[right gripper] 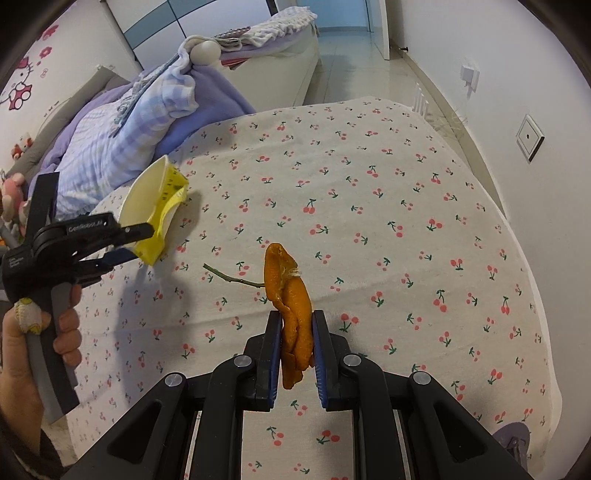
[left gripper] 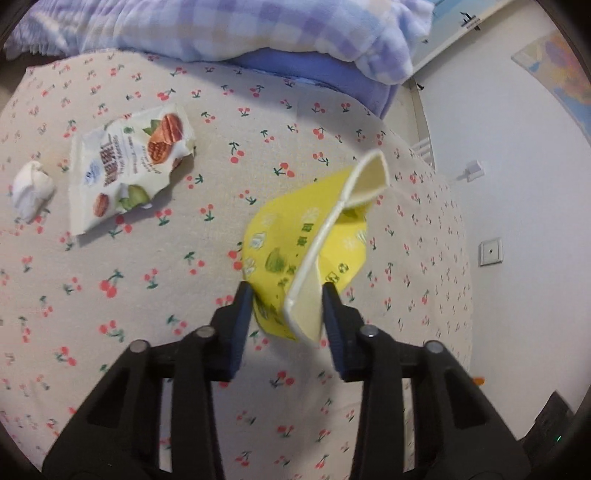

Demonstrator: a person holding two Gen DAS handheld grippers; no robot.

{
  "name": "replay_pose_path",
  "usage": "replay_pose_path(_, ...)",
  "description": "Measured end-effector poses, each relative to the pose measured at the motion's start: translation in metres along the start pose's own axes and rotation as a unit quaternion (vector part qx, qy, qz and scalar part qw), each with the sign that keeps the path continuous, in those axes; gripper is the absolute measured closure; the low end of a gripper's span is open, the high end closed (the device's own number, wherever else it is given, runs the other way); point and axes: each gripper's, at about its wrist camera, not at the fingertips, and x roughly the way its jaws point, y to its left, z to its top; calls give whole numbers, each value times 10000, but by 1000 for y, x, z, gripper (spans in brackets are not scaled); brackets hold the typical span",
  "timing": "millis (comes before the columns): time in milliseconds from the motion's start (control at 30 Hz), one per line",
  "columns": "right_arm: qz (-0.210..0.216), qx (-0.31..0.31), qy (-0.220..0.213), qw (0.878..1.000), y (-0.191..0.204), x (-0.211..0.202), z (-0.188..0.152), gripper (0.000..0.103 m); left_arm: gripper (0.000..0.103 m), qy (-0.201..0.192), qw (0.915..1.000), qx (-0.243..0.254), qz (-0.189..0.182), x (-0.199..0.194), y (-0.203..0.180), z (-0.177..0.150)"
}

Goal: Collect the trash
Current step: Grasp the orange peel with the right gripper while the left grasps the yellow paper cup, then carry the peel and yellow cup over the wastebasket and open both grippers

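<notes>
The left gripper (left gripper: 288,295) is closed on a flattened yellow paper cup (left gripper: 306,247), held above the cherry-print bedsheet (left gripper: 166,295). The right gripper (right gripper: 297,325) pinches an orange peel (right gripper: 290,295) between its blue pads, also lifted off the sheet (a thin twig (right gripper: 231,277) lies on the fabric just beyond it). On the sheet, well to the left of the cup, lie a torn snack wrapper (left gripper: 125,166) and, just beside it, a crumpled white tissue (left gripper: 31,188). A checked blanket (left gripper: 229,29) is bunched at the far edge.

Each black plastic hand-held gripper (left gripper: 288,291) (right gripper: 297,319) has blue finger pads (right gripper: 274,354), silver screws; bare-skinned hand (right gripper: 22,332) on grey handle.
</notes>
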Motion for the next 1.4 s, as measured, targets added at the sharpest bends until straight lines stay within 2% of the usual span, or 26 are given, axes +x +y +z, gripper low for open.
replay_pose_path(100, -7, 0, -18, 10000, 3, -3, -2, 86, 74, 29, 9995, 218, 219, -15, 5, -10)
replay_pose_path(233, 3, -69, -55, 10000, 13, -7, -5, 86, 76, 28, 9995, 184, 238, -31, 22, -22)
replay_pose_path(600, 129, -472, -176, 9986, 70, -21, -15, 86, 76, -267, 9985, 277, 384, -103, 79, -59)
replay_pose_path(933, 319, -1154, -260, 9925, 158, -24, -34, 86, 76, -693, 9961, -74, 545, -160, 156, -90)
replay_pose_path(1400, 680, -2192, -64, 9733, 288, -6, -72, 86, 76, -1086, 9840, -1156, 812, -231, 283, -120)
